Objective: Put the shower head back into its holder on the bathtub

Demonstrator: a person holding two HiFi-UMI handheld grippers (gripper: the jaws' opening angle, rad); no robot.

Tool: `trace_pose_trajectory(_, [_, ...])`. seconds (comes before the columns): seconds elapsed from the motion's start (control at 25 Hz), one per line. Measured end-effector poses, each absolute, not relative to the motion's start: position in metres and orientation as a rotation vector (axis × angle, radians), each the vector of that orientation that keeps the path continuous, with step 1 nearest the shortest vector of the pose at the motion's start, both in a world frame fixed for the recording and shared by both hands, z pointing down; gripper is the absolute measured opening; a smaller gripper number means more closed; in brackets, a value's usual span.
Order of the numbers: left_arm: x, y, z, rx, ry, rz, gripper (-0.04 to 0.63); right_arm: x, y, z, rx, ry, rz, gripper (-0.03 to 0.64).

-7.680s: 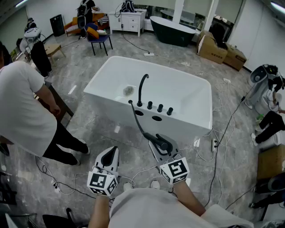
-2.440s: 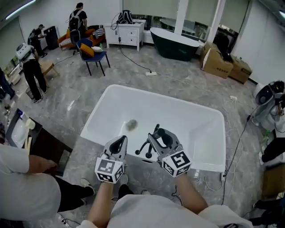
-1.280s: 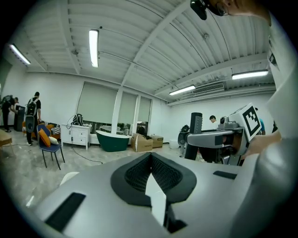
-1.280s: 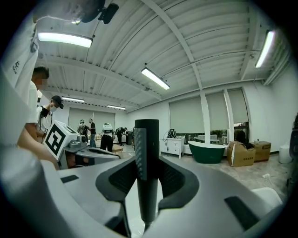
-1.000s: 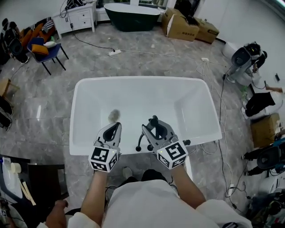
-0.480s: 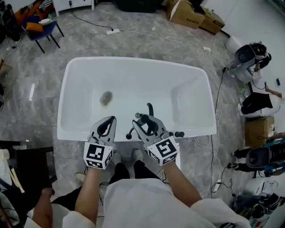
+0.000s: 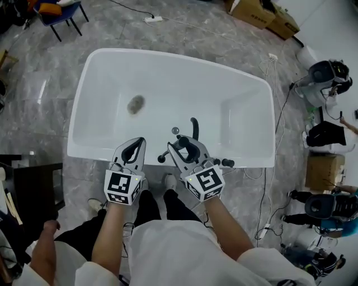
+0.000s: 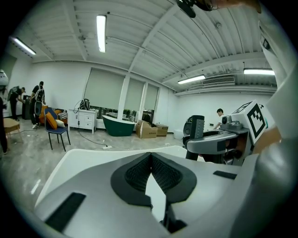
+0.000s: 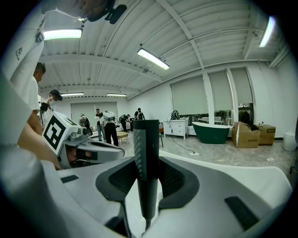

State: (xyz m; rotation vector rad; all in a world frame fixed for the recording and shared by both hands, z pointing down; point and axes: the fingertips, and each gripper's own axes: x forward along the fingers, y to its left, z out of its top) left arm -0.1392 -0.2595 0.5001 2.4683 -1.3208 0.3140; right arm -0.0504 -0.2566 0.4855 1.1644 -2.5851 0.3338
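Note:
The white bathtub point(image 7: 95, 67) lies below me in the head view, with its near rim under both grippers. My right gripper point(image 7: 182, 148) is shut on the black shower head point(image 7: 189, 149), which stands upright between its pads in the right gripper view point(image 9: 146, 158). Just beyond it rises the black curved spout point(image 7: 194, 127), and black knobs point(image 7: 226, 163) sit on the rim to the right. The holder is hidden under the right gripper. My left gripper point(image 7: 134, 148) hovers beside it to the left, shut and empty, its pads point(image 8: 139, 172) meeting at the tips.
A dark drain patch point(image 7: 135, 104) marks the tub floor. Cables point(image 7: 268, 184) trail over the floor to the right, and cardboard boxes point(image 7: 263, 11) stand at the far right. A dark table point(image 7: 33, 179) and another person's hand point(image 7: 47, 229) are at the left.
Both grippers have sunk toward the tub's near rim, the right one still holding the shower head. The head view has tilted further down over the tub.

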Motion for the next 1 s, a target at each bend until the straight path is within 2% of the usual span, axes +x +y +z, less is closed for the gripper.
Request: trace_pose_trajectory(1.0, [-0.137, -0.239, 0.583, 2.369, -1.297, 0.357, 0.009, -0.043, -0.243, 0.597, 1.146, -2.476, 0.487, 0.143])
